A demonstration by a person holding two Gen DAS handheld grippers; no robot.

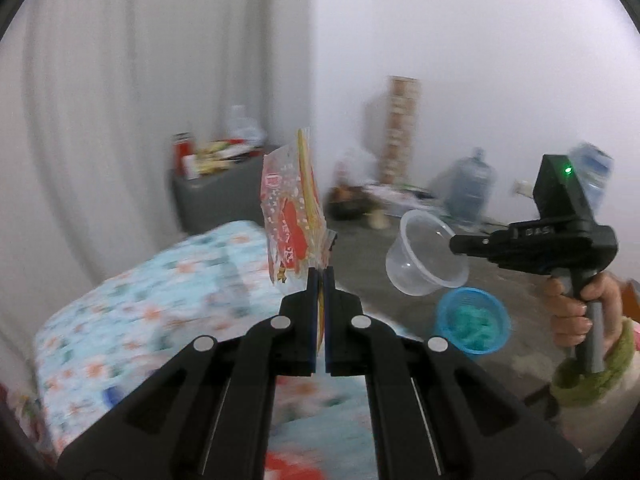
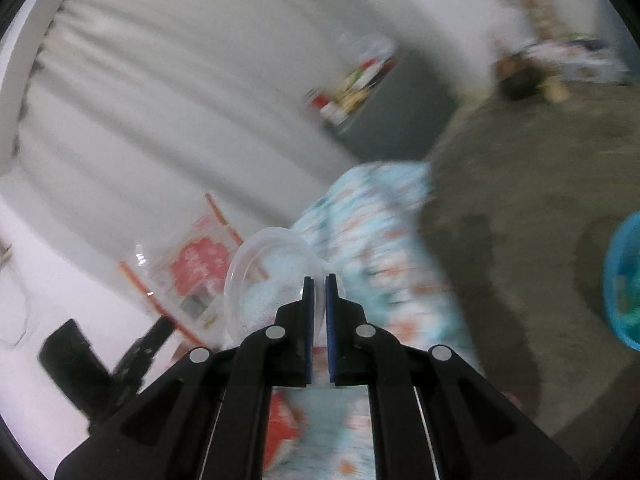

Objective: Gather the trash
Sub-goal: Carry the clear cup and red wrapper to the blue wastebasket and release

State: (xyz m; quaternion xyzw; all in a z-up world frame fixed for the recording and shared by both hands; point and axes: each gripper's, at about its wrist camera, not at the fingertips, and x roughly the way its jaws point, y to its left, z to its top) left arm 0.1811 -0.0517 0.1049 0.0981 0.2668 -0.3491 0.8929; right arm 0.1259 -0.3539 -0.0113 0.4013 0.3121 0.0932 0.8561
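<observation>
The left gripper (image 1: 321,280) is pinched tight on the lower edge of a red-and-clear snack wrapper (image 1: 290,216), which stands upright above the fingertips, held in the air over the corner of a bed (image 1: 152,300) covered in a pale blue floral sheet. In the same view, off to the right, the right gripper (image 1: 460,245) — gripped by a hand (image 1: 580,312) with a green knitted cuff at the wrist — clamps the rim of a clear plastic cup (image 1: 424,258), tilted so its mouth faces up and toward the camera. Just below that cup, on the grey floor (image 1: 400,308), sits a blue bin (image 1: 474,322) with teal material inside. The right wrist view is blurred, yet it shows the right gripper (image 2: 319,280) with its blue pads closed over the cup (image 2: 272,276) wall; beyond it the wrapper (image 2: 192,268) and the black body of the left gripper appear at the left, while the blue bin (image 2: 624,280) shows at the right edge. A grey cabinet (image 1: 216,196) holding bright packages stands by the white curtain (image 1: 120,100), and a large water jug (image 1: 470,184) rests near the far wall.
</observation>
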